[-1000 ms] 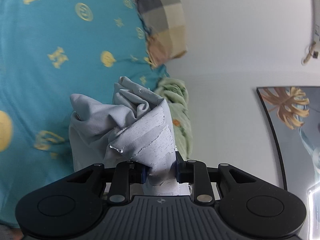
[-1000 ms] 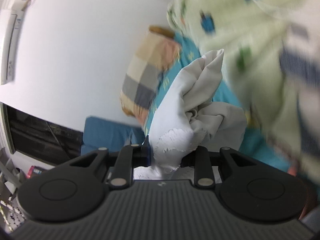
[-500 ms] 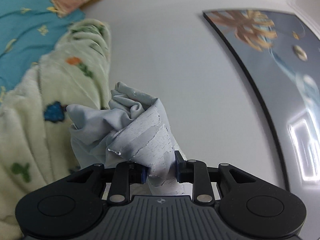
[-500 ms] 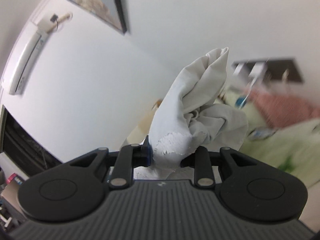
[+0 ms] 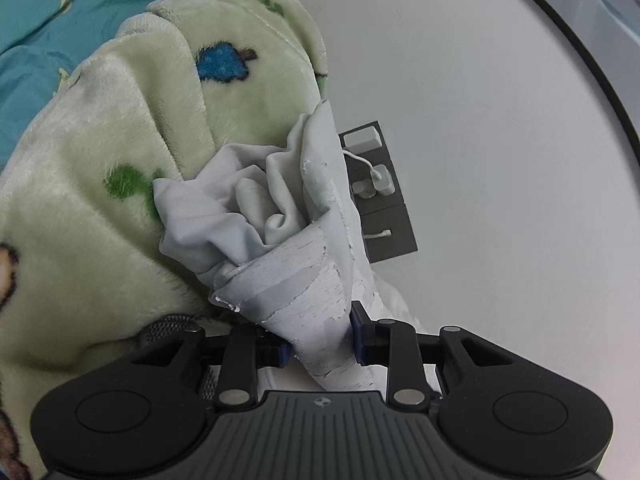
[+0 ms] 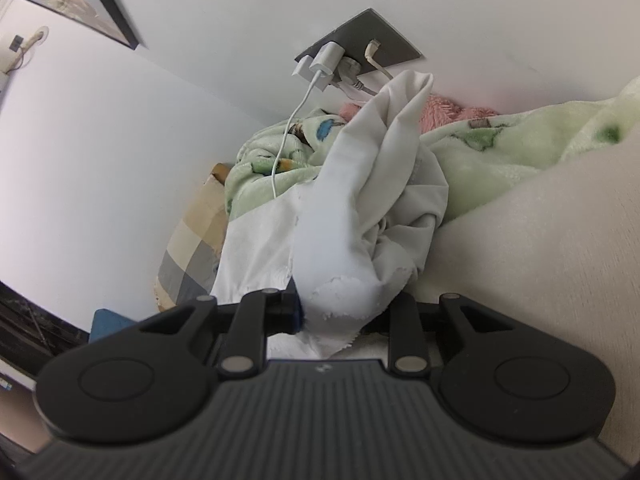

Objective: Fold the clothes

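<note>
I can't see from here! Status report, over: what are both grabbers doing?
Left gripper, right gripper: each shut on bunched pale grey cloth garment. Garment unfolded. Fluffy green patterned blanket and white charger cable close behind.

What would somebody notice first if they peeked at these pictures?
Probably the crumpled pale grey cloth, bunched up in the middle and pinched by both the left gripper and the right gripper. Behind it lies a fluffy green blanket with colourful shapes, and on the white wall sits a dark socket panel with white chargers plugged in.
</note>
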A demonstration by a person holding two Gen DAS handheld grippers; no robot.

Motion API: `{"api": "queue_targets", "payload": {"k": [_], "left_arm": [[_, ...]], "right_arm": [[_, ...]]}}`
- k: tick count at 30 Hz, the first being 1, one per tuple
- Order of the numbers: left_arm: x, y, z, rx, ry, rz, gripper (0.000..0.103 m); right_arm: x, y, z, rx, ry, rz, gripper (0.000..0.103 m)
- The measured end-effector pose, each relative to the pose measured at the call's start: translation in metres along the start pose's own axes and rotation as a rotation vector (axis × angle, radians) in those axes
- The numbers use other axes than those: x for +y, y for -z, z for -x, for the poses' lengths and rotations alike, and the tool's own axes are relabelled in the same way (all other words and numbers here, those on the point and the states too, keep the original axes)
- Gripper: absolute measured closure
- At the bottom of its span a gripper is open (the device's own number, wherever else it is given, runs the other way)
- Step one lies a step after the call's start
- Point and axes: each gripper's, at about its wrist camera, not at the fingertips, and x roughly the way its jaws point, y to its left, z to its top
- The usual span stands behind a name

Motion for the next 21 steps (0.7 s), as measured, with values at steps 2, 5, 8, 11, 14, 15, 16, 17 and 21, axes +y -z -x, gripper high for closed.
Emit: {"api": "queue_targets", "payload": {"k": [2,5,8,11,14,15,16,17,21], "left_arm": [[-0.01,0.007,0.008,0.005,-0.043,-0.065,0.061],[-0.029,0.021,0.022,0.012,-0.126,-0.197,0.044],[-0.047,0.04,0.041,-0.008,-0.205,-0.328,0.032],[-0.066,0.053,0.059,-0.051,-0.268,-0.465,0.021],[-0.091,0.063,0.073,-0.079,-0.302,-0.565,0.019],[-0.115,0.075,0.09,-0.09,-0.313,-0.593,0.018],[-0.122,0.079,0.096,-0.103,-0.326,-0.626,0.018],[-0.129,0.084,0.103,-0.117,-0.34,-0.658,0.018],[-0.163,0.119,0.145,-0.19,-0.374,-0.762,0.002]], "right_arm": [[0.005,0.002,0.003,-0.005,0.024,0.0,0.073],[0.016,0.002,0.021,-0.013,0.058,0.047,0.072],[0.027,0.011,0.046,-0.042,0.106,0.124,0.072],[0.041,0.022,0.073,-0.085,0.145,0.218,0.072],[0.056,0.034,0.1,-0.135,0.169,0.325,0.072],[0.061,0.039,0.109,-0.151,0.174,0.357,0.072],[0.066,0.043,0.118,-0.166,0.178,0.384,0.072],[0.07,0.048,0.127,-0.181,0.181,0.409,0.072],[0.085,0.065,0.156,-0.238,0.182,0.494,0.072]]}}
